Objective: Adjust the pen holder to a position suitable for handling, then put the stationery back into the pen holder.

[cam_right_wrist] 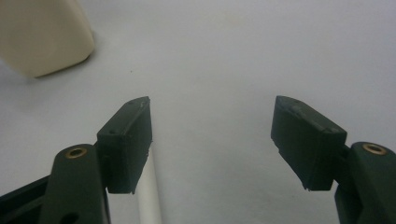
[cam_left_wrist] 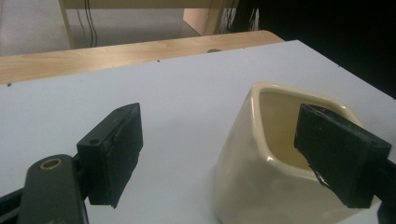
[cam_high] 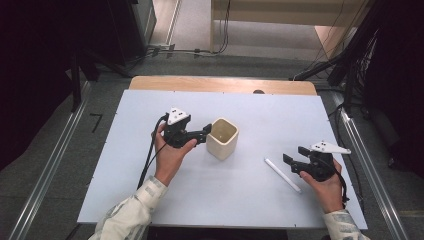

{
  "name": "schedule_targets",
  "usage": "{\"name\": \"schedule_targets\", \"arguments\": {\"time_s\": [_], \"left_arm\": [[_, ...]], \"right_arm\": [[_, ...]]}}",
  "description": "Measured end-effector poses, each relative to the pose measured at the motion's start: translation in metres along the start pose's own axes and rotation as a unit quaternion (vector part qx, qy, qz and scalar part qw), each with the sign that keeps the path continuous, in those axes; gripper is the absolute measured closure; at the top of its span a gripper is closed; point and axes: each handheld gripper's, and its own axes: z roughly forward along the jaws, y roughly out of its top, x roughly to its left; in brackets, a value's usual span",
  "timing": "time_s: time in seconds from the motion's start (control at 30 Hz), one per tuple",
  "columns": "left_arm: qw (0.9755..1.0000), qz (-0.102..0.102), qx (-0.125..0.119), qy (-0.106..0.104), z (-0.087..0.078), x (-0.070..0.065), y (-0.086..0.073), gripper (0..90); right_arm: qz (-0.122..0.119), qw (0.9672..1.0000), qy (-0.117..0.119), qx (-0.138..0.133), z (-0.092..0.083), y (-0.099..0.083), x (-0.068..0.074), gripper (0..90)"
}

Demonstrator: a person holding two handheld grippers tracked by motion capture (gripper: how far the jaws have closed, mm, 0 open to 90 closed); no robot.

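We begin with the left gripper (cam_high: 206, 133). Its jaws stand wide apart, and in the left gripper view (cam_left_wrist: 219, 154) we see one jaw over the open mouth of the cream cup (cam_left_wrist: 261, 163) and the other jaw outside it, over the bare white board. The near wall of the cup lies between the two jaws, but the pads do not press on it, so nothing is held. In the high view this gripper is level and points toward the cup (cam_high: 222, 138), with its tips just at the side of the cup that faces the left edge of the table.

The right gripper (cam_high: 296, 156) also has its jaws wide, with nothing between the pads. In the right gripper view (cam_right_wrist: 212, 140) the white stick (cam_right_wrist: 148, 191) lies on the board just beside the inner face of one jaw, and we cannot tell if they touch.

The cup stands upright near the middle of the table (cam_high: 260, 200), a little toward the far edge. The white stick (cam_high: 282, 175) lies flat and slanted, nearer to the right edge and the near edge, well apart from the cup and just beside the right gripper. A wooden strip (cam_high: 222, 84) runs along the far edge of the table.
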Motion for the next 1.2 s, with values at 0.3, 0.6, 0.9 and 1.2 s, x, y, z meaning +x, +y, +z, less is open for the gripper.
{"name": "schedule_targets", "arguments": {"time_s": [0.3,0.6,0.9,1.2], "left_arm": [[0.9995,-0.012,-0.008,0.027,-0.025,0.021,-0.016,14.6],[0.9977,-0.021,-0.009,0.064,-0.049,0.041,-0.032,11.0],[0.9952,-0.039,-0.003,0.089,-0.072,0.061,-0.048,10.4],[0.9929,-0.049,0.009,0.107,-0.087,0.073,-0.063,10.4]], "right_arm": [[-0.001,1.0000,0.000,0.000,0.000,-0.001,0.001,27.8],[-0.002,1.0000,0.000,0.001,0.000,-0.001,0.001,27.7],[-0.003,1.0000,0.000,0.002,0.000,-0.001,0.001,27.7],[-0.004,1.0000,0.001,0.000,0.000,-0.002,0.002,27.5]]}}
